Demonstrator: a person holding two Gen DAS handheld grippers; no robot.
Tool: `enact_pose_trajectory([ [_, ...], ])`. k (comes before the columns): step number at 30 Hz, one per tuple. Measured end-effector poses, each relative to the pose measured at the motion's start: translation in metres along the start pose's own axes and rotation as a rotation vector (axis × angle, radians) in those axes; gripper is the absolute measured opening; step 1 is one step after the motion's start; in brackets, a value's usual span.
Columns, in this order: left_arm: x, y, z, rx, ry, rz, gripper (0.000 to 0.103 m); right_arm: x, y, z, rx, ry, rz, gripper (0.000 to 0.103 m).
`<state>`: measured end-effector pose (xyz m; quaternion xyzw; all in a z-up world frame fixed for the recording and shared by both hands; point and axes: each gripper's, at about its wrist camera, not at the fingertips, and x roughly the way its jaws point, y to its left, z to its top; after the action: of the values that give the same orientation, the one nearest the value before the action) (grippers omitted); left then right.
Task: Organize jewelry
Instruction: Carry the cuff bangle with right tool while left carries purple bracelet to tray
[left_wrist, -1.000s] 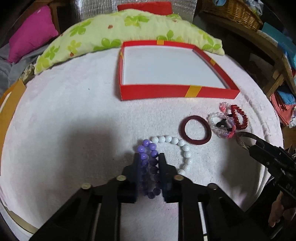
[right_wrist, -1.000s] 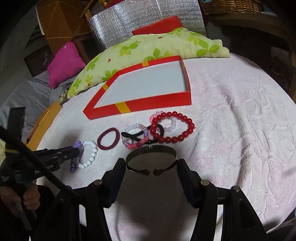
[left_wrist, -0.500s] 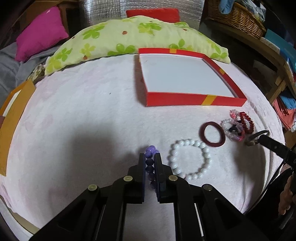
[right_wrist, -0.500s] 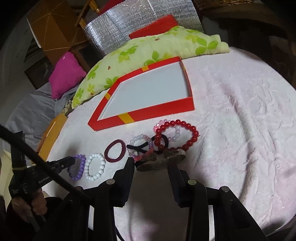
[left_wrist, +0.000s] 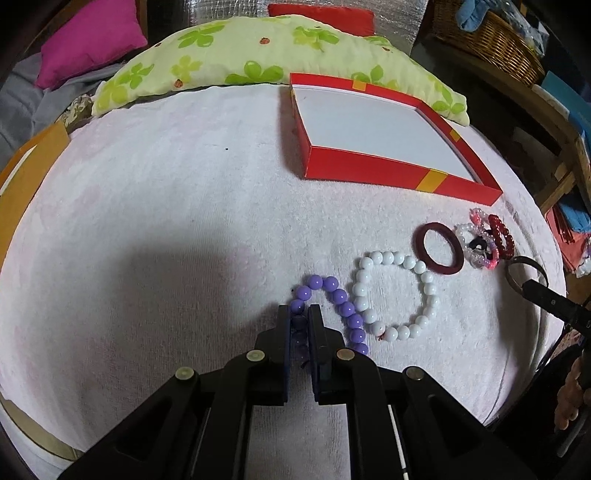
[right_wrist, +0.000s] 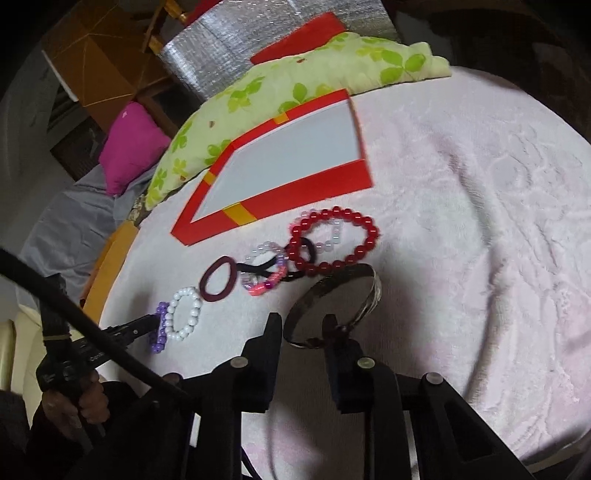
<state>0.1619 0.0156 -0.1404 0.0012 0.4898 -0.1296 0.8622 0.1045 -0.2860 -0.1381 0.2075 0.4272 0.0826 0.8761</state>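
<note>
The left gripper (left_wrist: 299, 314) is clamping one side of the purple bead bracelet (left_wrist: 334, 295), its jaws nearly together around the beads; the rest of that bracelet is curving out ahead of and to the right of the tips, resting on the white towel (left_wrist: 147, 229). Just beyond it to the right, the white bead bracelet (left_wrist: 393, 295) is lying flat and touching the purple one.

The right gripper (right_wrist: 301, 325) has just been closing, and the dark metal bangle (right_wrist: 332, 306) is standing tilted between its jaws, gripped at its lower edge. Ahead of those tips the red bead bracelet (right_wrist: 332, 240), a tangle of pink and clear bracelets (right_wrist: 264, 273) and the maroon hair tie (right_wrist: 218, 280) are lying in a row. Farther ahead, the open red box (right_wrist: 280, 188) is sitting empty.
</note>
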Motion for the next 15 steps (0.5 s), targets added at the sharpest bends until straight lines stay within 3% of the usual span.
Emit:
enact_pose_trajectory([
  [3, -0.003, 0.001, -0.003, -0.004, -0.001, -0.003, 0.012, -0.004, -0.009, 0.001, 0.041, 0.025, 0.001, 0.036],
  [4, -0.005, 0.001, -0.004, 0.001, -0.001, -0.003, 0.015, -0.005, -0.013, 0.001, 0.056, 0.031, 0.001, 0.053],
  [5, -0.007, 0.002, -0.007, 0.005, -0.003, -0.001, 0.028, -0.007, -0.016, 0.0, 0.069, 0.033, -0.008, 0.072],
  [6, -0.011, 0.001, -0.01, 0.016, -0.011, 0.008, 0.048, -0.01, -0.019, -0.001, 0.071, 0.025, -0.027, 0.076],
  [8, -0.021, -0.001, -0.016, 0.044, -0.051, 0.038, 0.066, -0.016, -0.019, -0.003, 0.038, 0.005, -0.083, 0.077],
  [13, -0.026, -0.015, -0.024, 0.118, -0.057, 0.017, 0.066, -0.02, -0.016, 0.0, -0.021, -0.027, -0.155, 0.077],
  [15, -0.018, -0.022, -0.025, 0.139, -0.034, 0.007, 0.067, -0.013, -0.01, 0.004, -0.052, -0.025, -0.175, 0.083],
])
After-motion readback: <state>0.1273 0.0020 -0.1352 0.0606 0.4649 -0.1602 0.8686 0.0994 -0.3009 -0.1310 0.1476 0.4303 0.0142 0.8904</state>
